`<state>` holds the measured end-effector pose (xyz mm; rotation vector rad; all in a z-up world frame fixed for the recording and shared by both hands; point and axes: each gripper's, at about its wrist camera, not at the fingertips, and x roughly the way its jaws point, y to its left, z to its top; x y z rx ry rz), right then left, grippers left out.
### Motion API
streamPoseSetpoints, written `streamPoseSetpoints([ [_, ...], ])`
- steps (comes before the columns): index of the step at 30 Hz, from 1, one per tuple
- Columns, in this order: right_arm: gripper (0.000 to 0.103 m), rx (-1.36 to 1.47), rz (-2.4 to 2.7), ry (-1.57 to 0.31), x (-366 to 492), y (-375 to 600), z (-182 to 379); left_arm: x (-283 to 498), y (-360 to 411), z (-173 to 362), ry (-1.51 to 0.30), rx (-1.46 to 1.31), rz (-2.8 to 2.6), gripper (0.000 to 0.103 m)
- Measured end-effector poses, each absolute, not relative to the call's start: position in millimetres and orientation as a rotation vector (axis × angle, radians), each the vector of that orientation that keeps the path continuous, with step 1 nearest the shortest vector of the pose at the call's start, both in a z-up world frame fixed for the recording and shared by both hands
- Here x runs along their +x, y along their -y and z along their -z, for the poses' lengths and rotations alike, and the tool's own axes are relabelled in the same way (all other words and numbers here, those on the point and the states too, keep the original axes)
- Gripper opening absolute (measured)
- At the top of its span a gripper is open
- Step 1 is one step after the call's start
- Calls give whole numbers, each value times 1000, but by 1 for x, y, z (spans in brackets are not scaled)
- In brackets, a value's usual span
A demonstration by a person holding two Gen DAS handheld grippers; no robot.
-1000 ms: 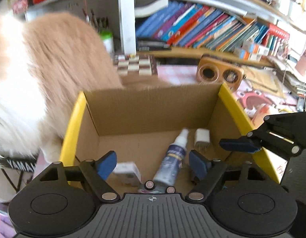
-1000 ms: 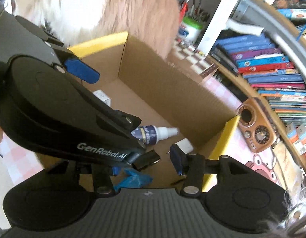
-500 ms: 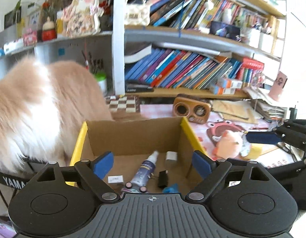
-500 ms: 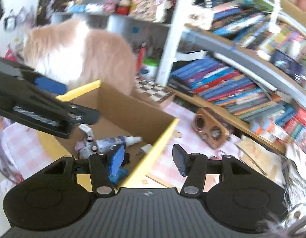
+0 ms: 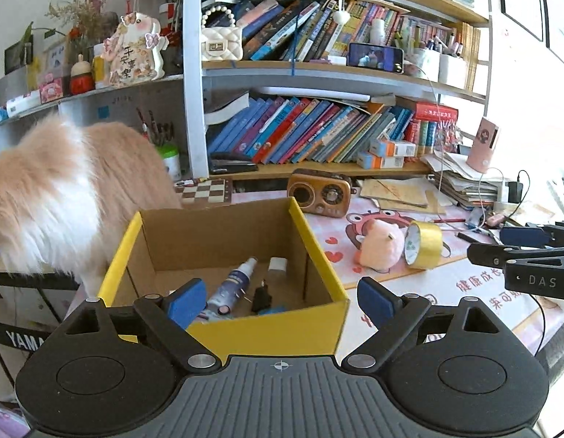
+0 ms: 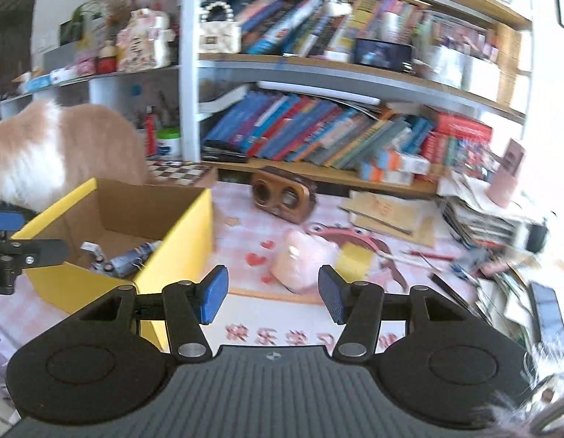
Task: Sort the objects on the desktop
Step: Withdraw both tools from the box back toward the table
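Desktop objects are partly sorted: a spray bottle, a white plug and a black adapter lie in the yellow-rimmed cardboard box at lower centre of the left view, while a pink plush toy and a roll of gold tape sit on the bench right of it

Left gripper hangs over the box's near rim, its fingers opening with nothing between them; right gripper is part-open and empty, pointed at the plush low in its frame

My guess is the plush is next: it looks soft and rounded, so close around its middle and squeeze gently. Tape is a rigid, glossy ring tilted against the plush, so it could roll once freed. Corrugated box walls are stiff; clear the rim. A fluffy cat stands just left of the box
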<state>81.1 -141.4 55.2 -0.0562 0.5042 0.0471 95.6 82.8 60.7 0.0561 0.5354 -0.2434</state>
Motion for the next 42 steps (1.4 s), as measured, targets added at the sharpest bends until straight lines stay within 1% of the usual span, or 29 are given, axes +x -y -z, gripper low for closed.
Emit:
streamPoseSetpoints([
  [3,56,-34,3,-503,66,150,-48,85,-77,-58,-514,40,254,93],
  [7,57,-18,50,-513,50,157,-35,74,-66,-51,-502,25,257,96],
  [10,57,-4,71,-527,39,164,-27,68,-58,-44,-516,25,262,96],
  [14,61,4,98,-543,26,173,-17,63,-48,-37,-538,35,268,96],
  [20,62,13,108,-589,13,182,-2,56,-32,-22,-584,40,277,97],
  [24,68,3,93,-614,7,185,5,53,-18,-13,-631,51,297,97],
  [30,73,-23,72,-619,9,194,5,53,1,-9,-653,53,312,97],
  [42,75,-29,60,-651,15,227,9,57,30,-3,-685,25,290,97],
])
